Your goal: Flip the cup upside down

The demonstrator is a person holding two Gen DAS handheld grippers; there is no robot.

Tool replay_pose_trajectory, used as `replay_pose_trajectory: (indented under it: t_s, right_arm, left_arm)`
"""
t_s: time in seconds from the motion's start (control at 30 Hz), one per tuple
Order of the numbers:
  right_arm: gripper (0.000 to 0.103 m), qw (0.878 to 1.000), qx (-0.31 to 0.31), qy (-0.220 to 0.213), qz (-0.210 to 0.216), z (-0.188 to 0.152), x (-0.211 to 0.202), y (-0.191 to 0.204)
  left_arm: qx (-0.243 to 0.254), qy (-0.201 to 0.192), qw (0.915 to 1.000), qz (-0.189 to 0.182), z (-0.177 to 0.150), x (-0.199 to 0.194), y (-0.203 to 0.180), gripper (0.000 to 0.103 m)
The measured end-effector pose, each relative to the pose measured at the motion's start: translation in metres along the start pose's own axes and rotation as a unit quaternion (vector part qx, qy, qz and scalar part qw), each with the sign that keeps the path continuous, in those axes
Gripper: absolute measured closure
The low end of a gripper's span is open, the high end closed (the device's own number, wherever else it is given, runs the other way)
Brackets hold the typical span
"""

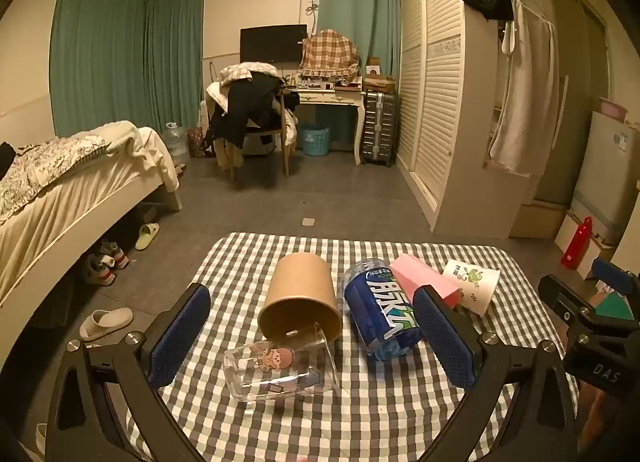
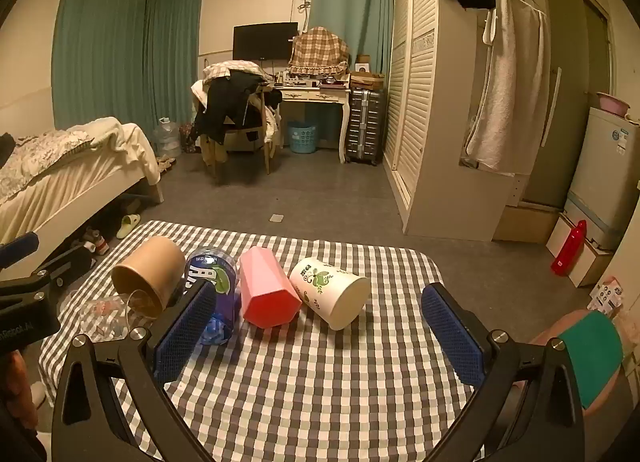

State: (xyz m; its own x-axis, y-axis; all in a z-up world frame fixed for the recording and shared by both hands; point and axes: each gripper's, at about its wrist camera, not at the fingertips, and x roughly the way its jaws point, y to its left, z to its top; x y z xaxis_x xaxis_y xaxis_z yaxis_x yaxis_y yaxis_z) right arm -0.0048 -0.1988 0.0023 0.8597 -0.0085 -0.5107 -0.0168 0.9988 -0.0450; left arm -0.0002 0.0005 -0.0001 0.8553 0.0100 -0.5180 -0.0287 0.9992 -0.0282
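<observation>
Five containers lie on their sides across my checked tablecloth (image 2: pixel 320 390): a clear glass cup (image 1: pixel 280 372) with a cartoon print nearest my left tongs (image 1: pixel 316 342), its rim touching the mouth of a brown paper cup (image 1: pixel 300 294), which looks empty; then a blue bottle (image 1: pixel 380 310), a pink faceted cup (image 2: pixel 268 290) and a white cup with green leaves (image 2: pixel 332 294). My left tongs are spread wide, holding nothing. My right tongs (image 2: pixel 320 336) gape too, low over bare cloth near the white cup.
</observation>
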Motion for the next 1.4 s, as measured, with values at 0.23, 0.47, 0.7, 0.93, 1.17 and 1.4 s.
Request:
replay_pose_trajectory:
  t_s: [0.23,0.47,0.7,0.93,1.17,1.4]
  right_arm:
    - [0.0,1.0,0.001,0.0,0.001,0.0,-0.001,0.0]
    - [0.0,1.0,0.002,0.001,0.003,-0.001,0.0,-0.002]
    - [0.0,1.0,0.001,0.001,0.005,-0.001,-0.002,0.01]
    - [0.0,1.0,0.001,0.001,0.007,0.0,-0.003,0.012]
    - [0.0,1.0,0.002,0.002,0.012,-0.004,-0.002,0.011]
    - [0.0,1.0,0.003,0.003,0.016,-0.003,-0.002,0.008]
  left_arm:
    - [-0.007,0.006,1.0,0.002,0.001,0.0,0.009,0.0]
    - [0.004,0.002,1.0,0.005,-0.001,0.002,0.004,0.0]
    - [0.003,0.001,1.0,0.008,0.001,0.001,0.004,0.0]
    - [0.002,0.0,1.0,0.008,0.001,0.001,0.005,0.0]
    - [0.003,0.0,1.0,0.008,0.001,0.001,0.005,0.0]
    - [0.004,0.0,1.0,0.008,0.001,0.001,0.004,0.0]
